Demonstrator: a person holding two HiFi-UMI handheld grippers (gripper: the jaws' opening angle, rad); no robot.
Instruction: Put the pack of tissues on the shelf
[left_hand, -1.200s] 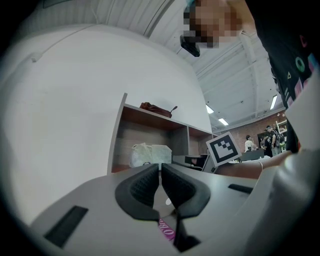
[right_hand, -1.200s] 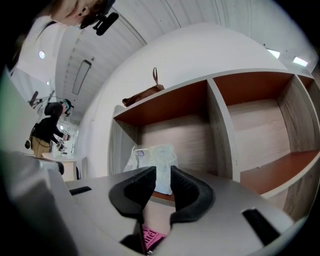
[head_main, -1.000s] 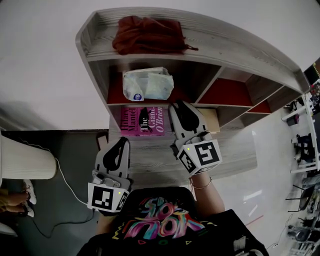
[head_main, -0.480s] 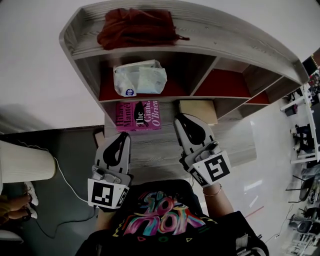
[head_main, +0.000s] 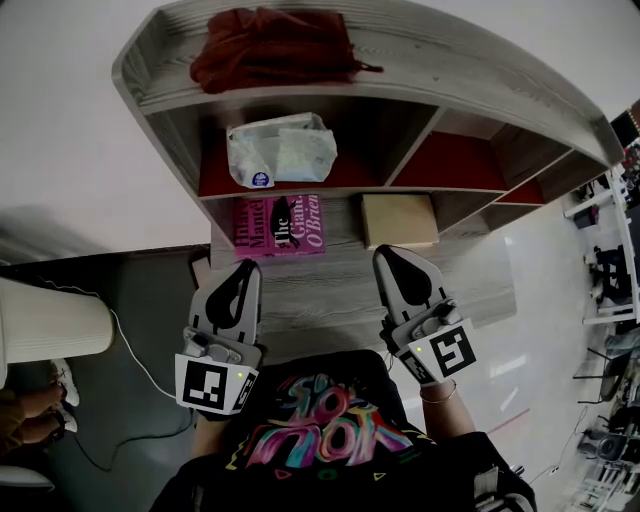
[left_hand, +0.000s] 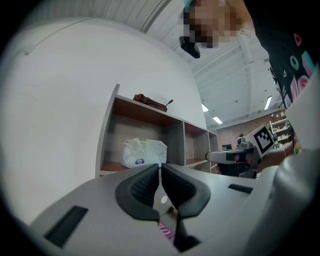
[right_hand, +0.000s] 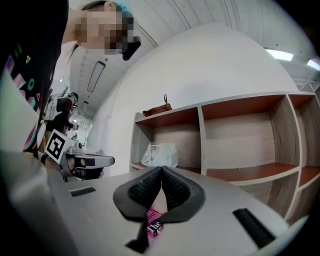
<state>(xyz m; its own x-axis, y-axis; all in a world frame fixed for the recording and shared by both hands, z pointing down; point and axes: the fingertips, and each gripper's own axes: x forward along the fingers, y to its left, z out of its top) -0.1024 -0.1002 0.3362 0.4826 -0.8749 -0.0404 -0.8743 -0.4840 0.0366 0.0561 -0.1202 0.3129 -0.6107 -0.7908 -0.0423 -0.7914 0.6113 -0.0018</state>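
The pack of tissues (head_main: 280, 150), a pale crinkled plastic bag with a small blue label, lies in the left red-floored compartment of the wooden shelf (head_main: 400, 60). It also shows as the pack (left_hand: 145, 152) in the left gripper view and the pack (right_hand: 160, 155) in the right gripper view. My left gripper (head_main: 247, 265) hangs shut and empty over the low wooden ledge (head_main: 320, 300). To its right, my right gripper (head_main: 388, 252) is shut too, with nothing in it. Both are well short of the pack. Their jaws meet tip to tip: left gripper (left_hand: 160, 165), right gripper (right_hand: 162, 169).
A red cloth (head_main: 270, 50) lies on the shelf top. A pink book (head_main: 278, 225) and a tan box (head_main: 398, 220) rest on the ledge under the compartments. A white cylinder (head_main: 50, 320) and a cable (head_main: 130, 370) are on the floor at left.
My right gripper has drawn back from beside the pink book, toward my body and to the right. The left gripper has stayed put. The pack has not moved.
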